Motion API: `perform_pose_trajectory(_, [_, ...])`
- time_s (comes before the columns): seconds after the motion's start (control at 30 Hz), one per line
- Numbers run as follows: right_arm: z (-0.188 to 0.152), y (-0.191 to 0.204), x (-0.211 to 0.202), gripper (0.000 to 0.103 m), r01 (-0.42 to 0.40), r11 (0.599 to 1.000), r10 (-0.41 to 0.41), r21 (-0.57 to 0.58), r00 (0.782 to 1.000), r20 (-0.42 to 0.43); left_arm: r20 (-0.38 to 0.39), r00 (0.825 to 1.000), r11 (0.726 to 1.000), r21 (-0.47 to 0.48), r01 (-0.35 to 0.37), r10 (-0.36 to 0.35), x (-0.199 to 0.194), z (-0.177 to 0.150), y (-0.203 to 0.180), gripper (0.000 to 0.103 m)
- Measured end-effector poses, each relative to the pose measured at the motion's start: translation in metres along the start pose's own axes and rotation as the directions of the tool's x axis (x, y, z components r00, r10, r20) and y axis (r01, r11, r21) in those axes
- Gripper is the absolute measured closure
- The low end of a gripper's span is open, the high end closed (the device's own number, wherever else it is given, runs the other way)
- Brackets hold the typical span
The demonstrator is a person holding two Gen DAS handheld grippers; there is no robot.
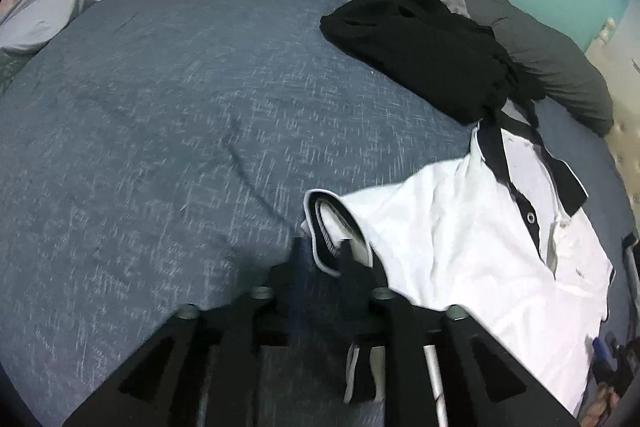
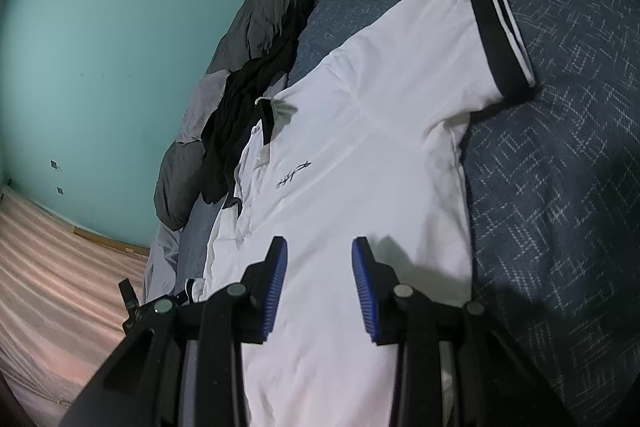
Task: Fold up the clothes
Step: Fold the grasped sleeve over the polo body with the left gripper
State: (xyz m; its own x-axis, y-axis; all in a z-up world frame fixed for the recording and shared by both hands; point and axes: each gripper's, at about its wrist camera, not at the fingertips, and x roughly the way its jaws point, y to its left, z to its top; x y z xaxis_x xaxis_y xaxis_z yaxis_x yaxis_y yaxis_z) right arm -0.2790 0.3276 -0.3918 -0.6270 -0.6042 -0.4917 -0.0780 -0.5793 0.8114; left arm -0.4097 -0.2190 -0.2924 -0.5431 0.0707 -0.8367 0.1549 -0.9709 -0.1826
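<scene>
The blue woven-pattern bed cover [image 2: 560, 187] carries my white black-trimmed polo shirt [image 2: 380, 147], spread flat towards its pillow edge for folding. My right tongs [image 2: 320, 283] hover released over its body, nothing gripped; my left tongs [image 1: 320, 259] stand parted at the black-cuffed sleeve [image 1: 332, 227], not pinching.

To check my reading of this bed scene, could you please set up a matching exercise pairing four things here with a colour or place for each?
Column one:
1. polo shirt
2. black garment
3. bedspread
4. wall

Column two:
A. teal, behind the bed
B. white with black-trimmed sleeves, spread flat
C. blue with a pale crosshatch weave, under the clothes
D. bunched near the pillows, past the shirt's collar

Pairs: 1-B, 2-D, 3-C, 4-A
</scene>
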Motion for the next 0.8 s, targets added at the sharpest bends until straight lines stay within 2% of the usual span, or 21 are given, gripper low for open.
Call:
perform_pose_trajectory(0.2, [-0.002, 0.003, 0.001, 0.070, -0.006, 1.000, 0.006, -0.002, 1.000, -0.004, -0.035, 0.999, 1.000, -0.016, 0.005, -0.006, 0.007, -0.021, 0.009, 0.071])
perform_pose_trajectory(0.37, [-0.001, 0.001, 0.000, 0.070, -0.006, 1.000, 0.006, 0.002, 1.000, -0.003, -0.019, 0.996, 0.995, -0.064, 0.081, -0.082, 0.003, -0.038, 0.008, 0.071])
perform_pose_trajectory(0.53, [0.000, -0.002, 0.000, 0.070, -0.005, 1.000, 0.005, 0.014, 1.000, -0.004, -0.017, 0.992, 0.992, -0.027, 0.121, -0.122, -0.002, -0.052, -0.011, 0.071])
perform_pose_trajectory(0.63, [-0.001, -0.001, 0.000, 0.070, -0.006, 1.000, 0.006, 0.013, 1.000, -0.007, -0.024, 0.995, 0.995, 0.019, 0.098, -0.098, 0.000, -0.057, -0.023, 0.071])
perform_pose_trajectory(0.73, [-0.002, -0.001, -0.001, 0.070, -0.008, 1.000, 0.008, 0.014, 1.000, -0.008, -0.016, 0.994, 0.995, -0.004, 0.105, -0.105, -0.002, -0.055, -0.021, 0.069])
perform_pose_trajectory(0.8, [-0.001, -0.002, -0.001, 0.070, -0.009, 1.000, 0.009, 0.017, 1.000, -0.007, -0.004, 0.994, 0.993, -0.020, 0.114, -0.114, -0.004, -0.055, -0.018, 0.063])
